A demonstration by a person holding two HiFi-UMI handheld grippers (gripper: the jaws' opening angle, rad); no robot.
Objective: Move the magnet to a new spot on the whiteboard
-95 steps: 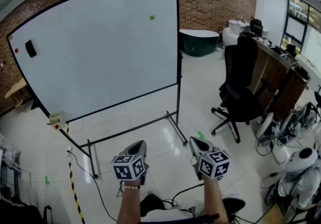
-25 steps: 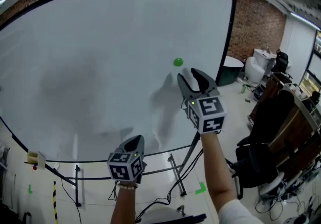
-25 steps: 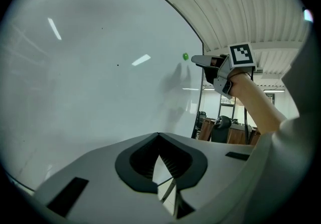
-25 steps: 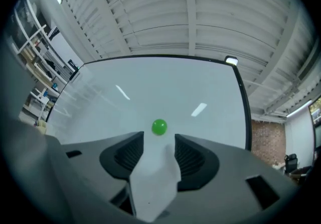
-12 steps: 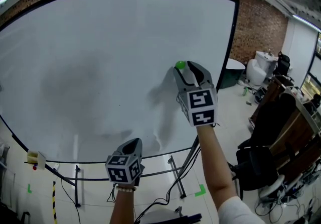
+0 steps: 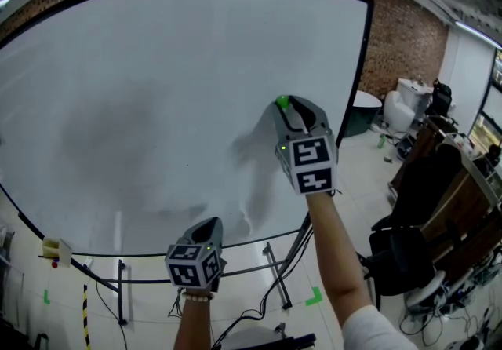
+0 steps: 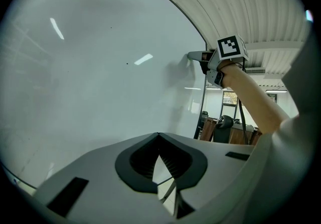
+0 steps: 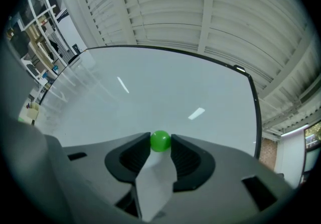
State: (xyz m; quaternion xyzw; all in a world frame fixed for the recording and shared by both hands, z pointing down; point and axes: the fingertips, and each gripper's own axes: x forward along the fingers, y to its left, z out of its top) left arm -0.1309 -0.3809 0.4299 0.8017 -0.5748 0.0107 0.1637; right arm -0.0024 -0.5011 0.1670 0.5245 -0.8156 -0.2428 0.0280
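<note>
A small green ball magnet (image 6: 281,101) sticks to the large whiteboard (image 6: 157,105), right of its middle. My right gripper (image 6: 289,104) is raised against the board and its jaws are closing, with the magnet between the fingertips. In the right gripper view both tips touch the sides of the magnet (image 8: 160,140). My left gripper (image 6: 210,220) hangs low below the board's bottom edge, away from the magnet. In the left gripper view its jaws (image 7: 158,134) meet at the tips with nothing between them, and the right gripper (image 7: 195,56) shows far off at the board.
The board's metal stand (image 6: 274,278) and cables are on the floor below. A small yellow thing (image 6: 53,246) sits at the board's lower left edge. Black office chairs (image 6: 408,254) and desks stand to the right, a brick wall (image 6: 400,34) behind.
My right gripper rose to the magnet, took it between its jaws, and the jaws narrowed onto it. The left gripper has barely moved.
</note>
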